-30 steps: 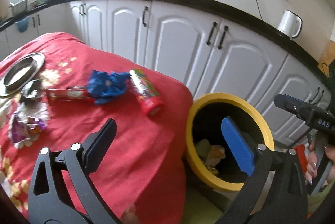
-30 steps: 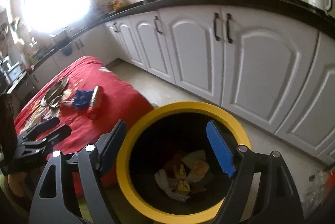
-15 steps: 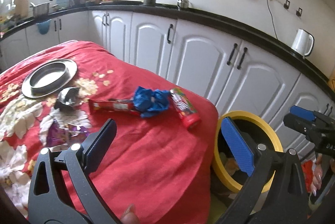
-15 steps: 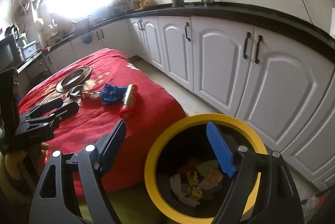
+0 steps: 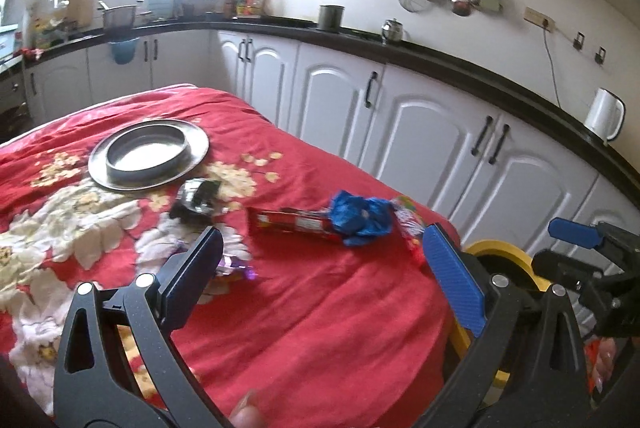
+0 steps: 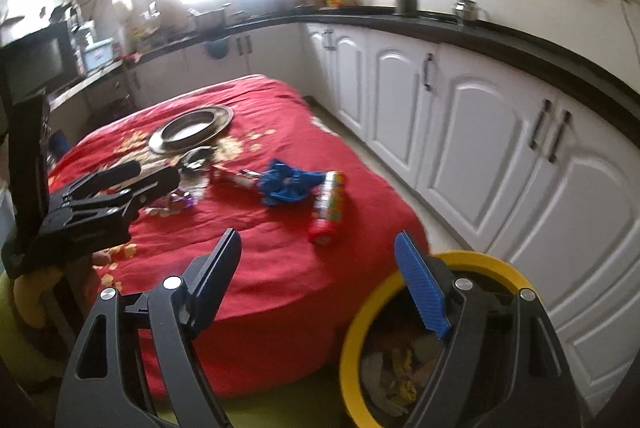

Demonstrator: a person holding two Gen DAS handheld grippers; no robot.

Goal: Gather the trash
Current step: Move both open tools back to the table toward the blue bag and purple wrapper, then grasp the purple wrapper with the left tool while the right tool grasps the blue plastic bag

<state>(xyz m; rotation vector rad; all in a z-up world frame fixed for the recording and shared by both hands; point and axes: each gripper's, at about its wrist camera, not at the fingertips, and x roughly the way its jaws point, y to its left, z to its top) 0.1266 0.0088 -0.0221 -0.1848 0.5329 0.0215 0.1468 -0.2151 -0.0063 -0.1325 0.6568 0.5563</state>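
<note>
The left gripper (image 5: 320, 260) was held above the near part of a table covered by a red floral cloth (image 5: 320, 328), its fingers spread wide with nothing between them. The right gripper (image 6: 320, 276) was likewise spread wide and empty, positioned over the gap between the table edge and a yellow-rimmed bin (image 6: 360, 312) standing on the floor just beside the table. The bin contained crumpled wrappers (image 6: 396, 364). The remaining trash lay in a loose row across the middle of the cloth: a red snack wrapper (image 5: 292, 222), a crumpled blue wrapper (image 5: 360, 218) overlapping its right end, and a colourful cylindrical tube with a red cap (image 6: 328, 204) lying on its side just right of the blue wrapper. A crumpled silver-and-black wrapper (image 5: 198, 198) lay near a round metal plate (image 5: 148, 154), and a purple wrapper (image 5: 234, 264) lay partly hidden behind the left finger of the left gripper. White cabinets (image 5: 420, 132) lined the wall behind the table.
</note>
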